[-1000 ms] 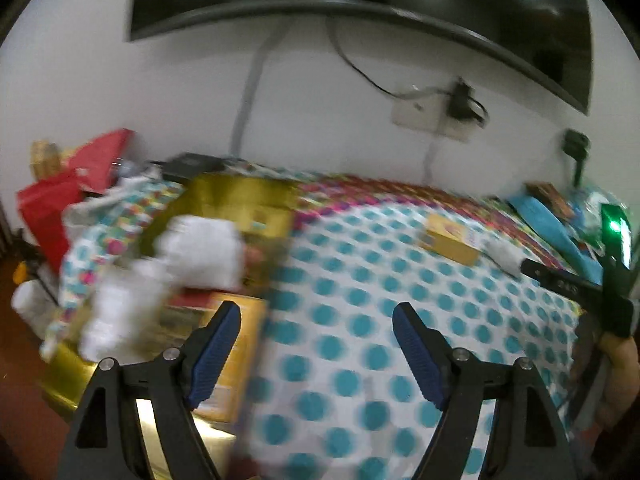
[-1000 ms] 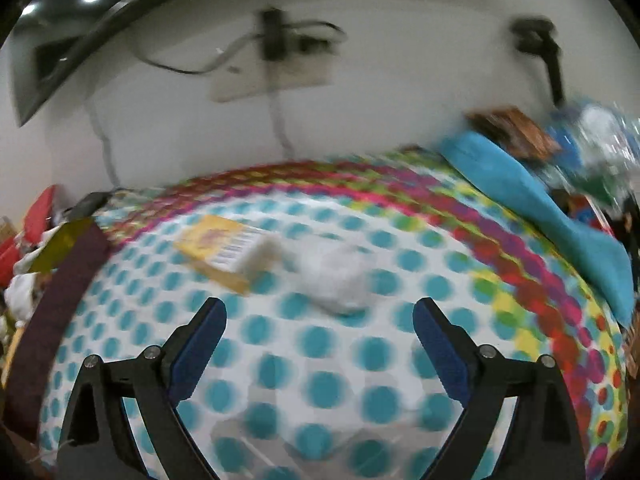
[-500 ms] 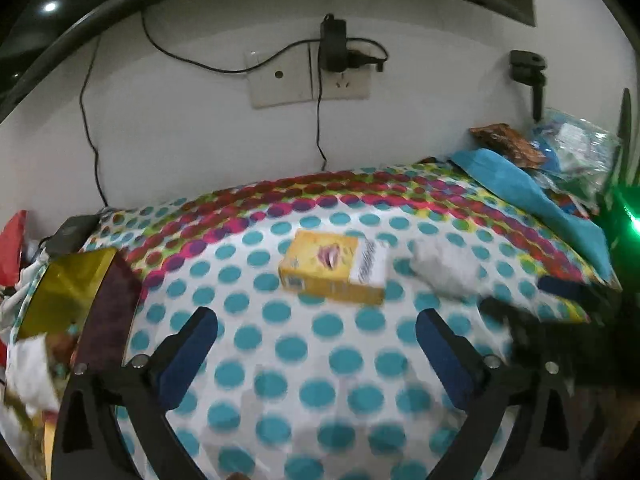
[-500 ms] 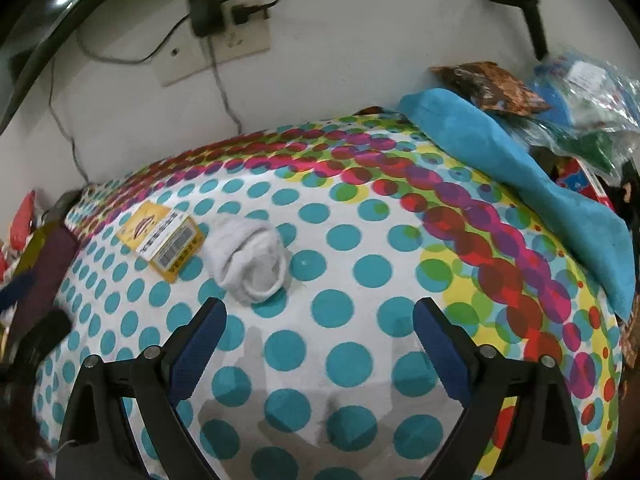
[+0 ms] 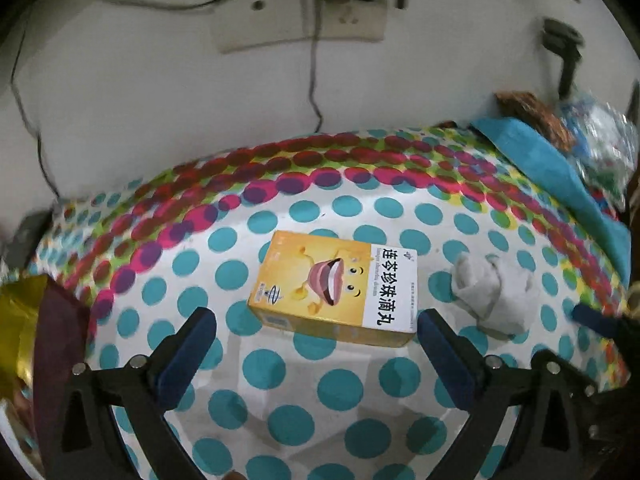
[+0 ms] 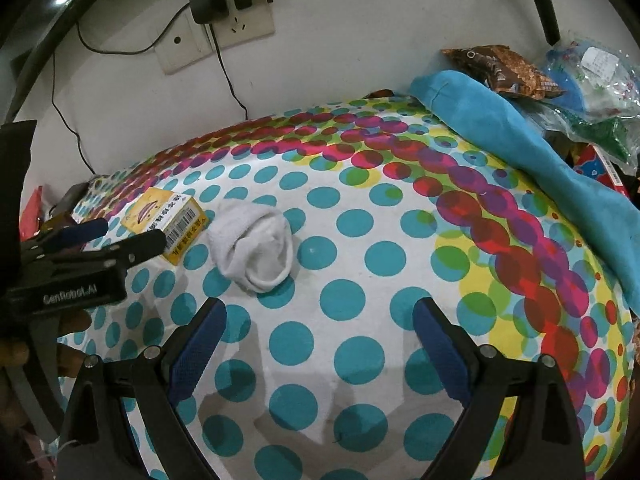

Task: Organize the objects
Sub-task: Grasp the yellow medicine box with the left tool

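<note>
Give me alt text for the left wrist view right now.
The open left gripper hovers over a yellow medicine box lying flat on a polka-dot tablecloth, the box just ahead of its blue fingertips, untouched. A rolled white sock lies right of the box; a wall socket is behind.
</note>
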Demonstrator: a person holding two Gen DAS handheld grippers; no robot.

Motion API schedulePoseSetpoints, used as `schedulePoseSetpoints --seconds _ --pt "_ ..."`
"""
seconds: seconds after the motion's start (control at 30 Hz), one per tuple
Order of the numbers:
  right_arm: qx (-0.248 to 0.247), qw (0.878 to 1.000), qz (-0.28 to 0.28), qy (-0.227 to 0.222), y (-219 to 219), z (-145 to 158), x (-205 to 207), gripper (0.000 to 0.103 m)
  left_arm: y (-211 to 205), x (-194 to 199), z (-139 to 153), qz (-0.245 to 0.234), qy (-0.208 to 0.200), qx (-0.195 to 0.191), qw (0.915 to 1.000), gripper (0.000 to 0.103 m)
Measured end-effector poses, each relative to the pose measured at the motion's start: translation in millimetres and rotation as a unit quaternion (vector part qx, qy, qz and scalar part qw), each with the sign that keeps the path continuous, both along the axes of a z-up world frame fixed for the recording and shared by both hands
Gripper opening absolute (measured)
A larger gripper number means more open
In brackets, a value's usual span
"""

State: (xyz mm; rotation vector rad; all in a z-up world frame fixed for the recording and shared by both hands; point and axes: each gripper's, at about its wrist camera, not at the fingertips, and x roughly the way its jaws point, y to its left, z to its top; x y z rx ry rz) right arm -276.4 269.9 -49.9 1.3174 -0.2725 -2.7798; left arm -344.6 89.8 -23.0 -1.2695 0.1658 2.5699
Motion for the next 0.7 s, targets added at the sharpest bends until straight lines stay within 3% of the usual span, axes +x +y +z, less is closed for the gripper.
schedulePoseSetpoints --seconds 0.07,0.17,0.23,0.33,0.47,0.6,0.7 --pt "0.003 1.000 0.000 0.000 0 1 1 0.095 -1 5 5 -0.001 0.028 0.005 0.9996 0.103" --pt "0.005 1.000 0.002 -0.002 -3 2 1 0.097 8 1 8 -0.017 0.047 -0.047 0.9977 0.103" --pt "0.005 1.000 0.003 -0.002 -3 2 1 0.097 9 -7 11 -0.042 0.033 -0.032 0.9980 0.103" --pt "0.006 1.000 0.003 -0.002 -3 2 1 0.097 15 -17 10 -0.069 0.033 -0.066 0.9949 0.103" --pt "0.006 1.000 0.002 -0.003 -2 2 1 0.097 14 -29 8 -0.099 -0.004 -0.029 0.9946 0.103" --pt "0.013 1.000 0.004 -0.005 -5 3 0 0.098 21 -31 -4 -0.114 -0.017 -0.040 0.9925 0.103" --pt "0.013 1.000 0.004 -0.006 -7 3 0 0.098 26 -32 -15 -0.103 -0.012 -0.071 0.9921 0.103"
